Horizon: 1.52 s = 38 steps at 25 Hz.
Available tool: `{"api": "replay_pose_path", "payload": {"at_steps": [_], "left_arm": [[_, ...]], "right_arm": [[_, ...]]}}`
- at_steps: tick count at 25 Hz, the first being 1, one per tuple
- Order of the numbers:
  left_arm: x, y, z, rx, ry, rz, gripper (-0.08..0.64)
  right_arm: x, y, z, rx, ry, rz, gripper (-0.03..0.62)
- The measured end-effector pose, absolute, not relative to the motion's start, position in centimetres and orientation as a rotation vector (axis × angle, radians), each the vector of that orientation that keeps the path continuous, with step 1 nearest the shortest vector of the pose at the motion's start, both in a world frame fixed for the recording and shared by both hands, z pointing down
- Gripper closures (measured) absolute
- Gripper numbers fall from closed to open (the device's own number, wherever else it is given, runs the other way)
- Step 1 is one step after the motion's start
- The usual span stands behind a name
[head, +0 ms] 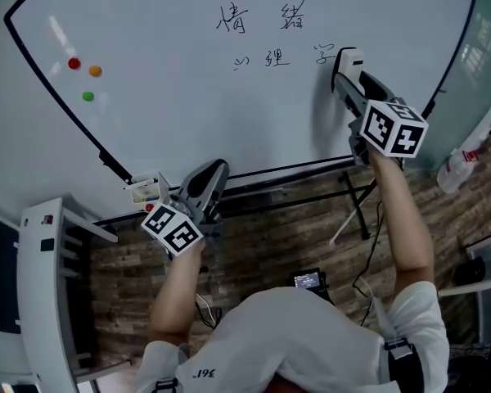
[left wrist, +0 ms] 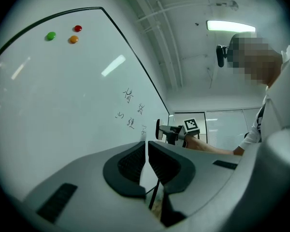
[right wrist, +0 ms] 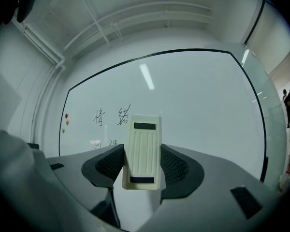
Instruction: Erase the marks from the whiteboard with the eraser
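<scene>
Right claw (right wrist: 142, 164) is gripping the eraser (right wrist: 142, 149) at the whiteboard (head: 188, 129), marks (head: 266, 57) just left of it — probably needing a leftward swipe next. Left claw (left wrist: 146, 162) is hanging closed, empty.

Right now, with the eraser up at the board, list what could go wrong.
1. The right gripper pinches the eraser only by its lower sides; pushing on the whiteboard could tilt it or let it slip.
2. The eraser sits at the right end of the lower row of writing; a low sweep may miss the upper row.
3. The left gripper is shut and empty, holding nothing steady; the whiteboard may rock on its stand.
</scene>
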<state>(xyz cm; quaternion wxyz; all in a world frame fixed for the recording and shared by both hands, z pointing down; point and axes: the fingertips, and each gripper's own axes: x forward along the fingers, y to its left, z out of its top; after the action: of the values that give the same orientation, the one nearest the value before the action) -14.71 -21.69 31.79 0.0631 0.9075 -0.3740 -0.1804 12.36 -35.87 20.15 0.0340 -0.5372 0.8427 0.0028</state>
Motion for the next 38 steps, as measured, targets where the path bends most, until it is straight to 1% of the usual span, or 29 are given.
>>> {"api": "replay_pose_path", "payload": {"at_steps": [7,17,25,38], "left_arm": [[-15.0,-24.2,28.2,2.805,-1.176,-0.551,0.551],[-15.1,-26.6,26.2,2.853,-1.161,-0.534,0.551],[-15.2,-27.1,26.2,2.879,-1.137,-0.512,0.551],[-16.4,-27.2,27.0,2.874,-1.107,-0.479,0.552]], "right_arm": [[14.0,-39.6,16.5,-1.751,2.545,0.021,0.339],[12.9,-41.8,10.6,-1.817,2.493,0.126,0.339],[12.3,-44.1,10.7,-1.874,2.477,0.082,0.339],[11.9,-44.4,10.7,-1.996,2.4,0.117,0.339]]}}
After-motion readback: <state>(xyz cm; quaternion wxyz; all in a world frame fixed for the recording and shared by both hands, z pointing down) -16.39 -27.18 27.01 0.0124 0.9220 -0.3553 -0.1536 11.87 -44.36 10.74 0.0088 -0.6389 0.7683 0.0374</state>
